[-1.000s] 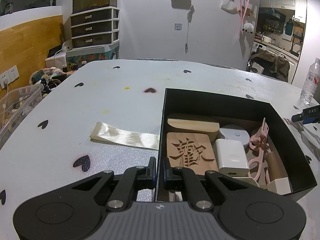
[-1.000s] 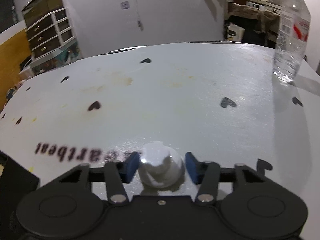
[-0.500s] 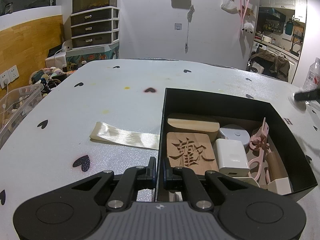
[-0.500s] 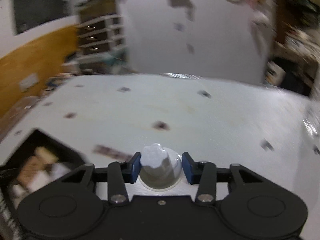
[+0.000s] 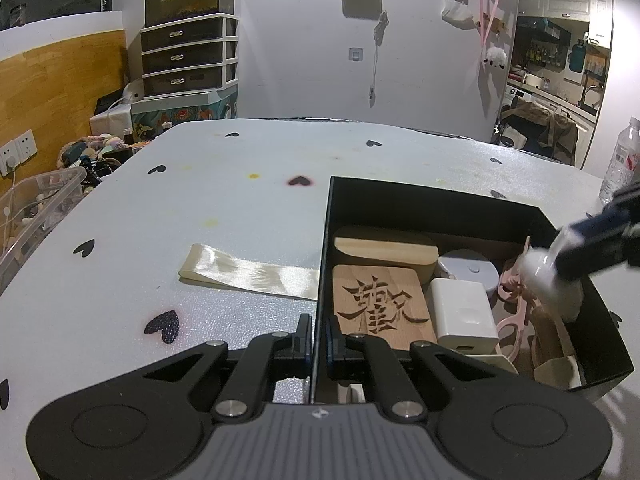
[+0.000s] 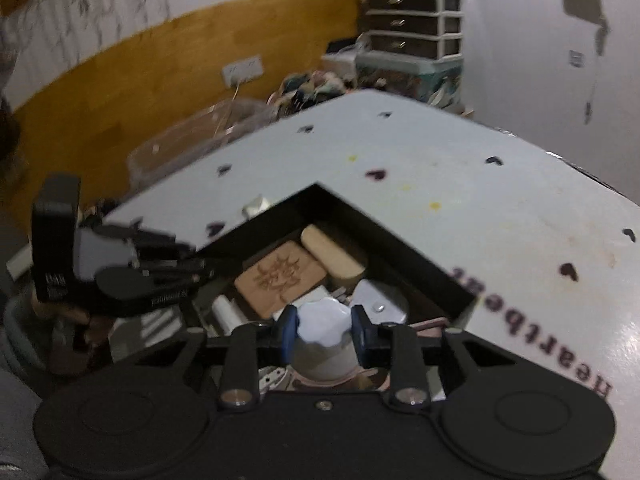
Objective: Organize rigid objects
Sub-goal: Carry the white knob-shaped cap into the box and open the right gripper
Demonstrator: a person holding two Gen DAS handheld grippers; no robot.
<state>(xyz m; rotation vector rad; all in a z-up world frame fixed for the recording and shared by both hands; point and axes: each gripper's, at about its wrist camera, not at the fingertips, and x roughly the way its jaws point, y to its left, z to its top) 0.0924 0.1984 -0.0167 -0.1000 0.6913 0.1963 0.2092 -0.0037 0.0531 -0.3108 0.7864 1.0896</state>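
Note:
A black box (image 5: 432, 196) stands on the white heart-print table, and my left gripper (image 5: 318, 336) is shut on its left wall near the front corner. In the box lie a carved wooden block (image 5: 380, 308), a white charger (image 5: 464, 316), an oval wooden piece (image 5: 384, 246) and pink scissors (image 5: 516, 320). My right gripper (image 6: 324, 328) hangs over the box's right part with its jaws closing; its blue pads press on a white scalloped-top jar (image 6: 322, 320). In the left wrist view the jar (image 5: 548, 276) shows blurred above the box's right side.
A cream ribbon strip (image 5: 248, 272) lies on the table left of the box. A water bottle (image 5: 622, 160) stands at the far right edge. A clear plastic bin (image 5: 32, 208) sits off the table's left side. The left gripper (image 6: 192, 260) reaches over the box corner in the right wrist view.
My right gripper carried the white jar from the bare table near the bottle to above the box, rolling as it went, and came into the left wrist view. The left gripper stayed put.

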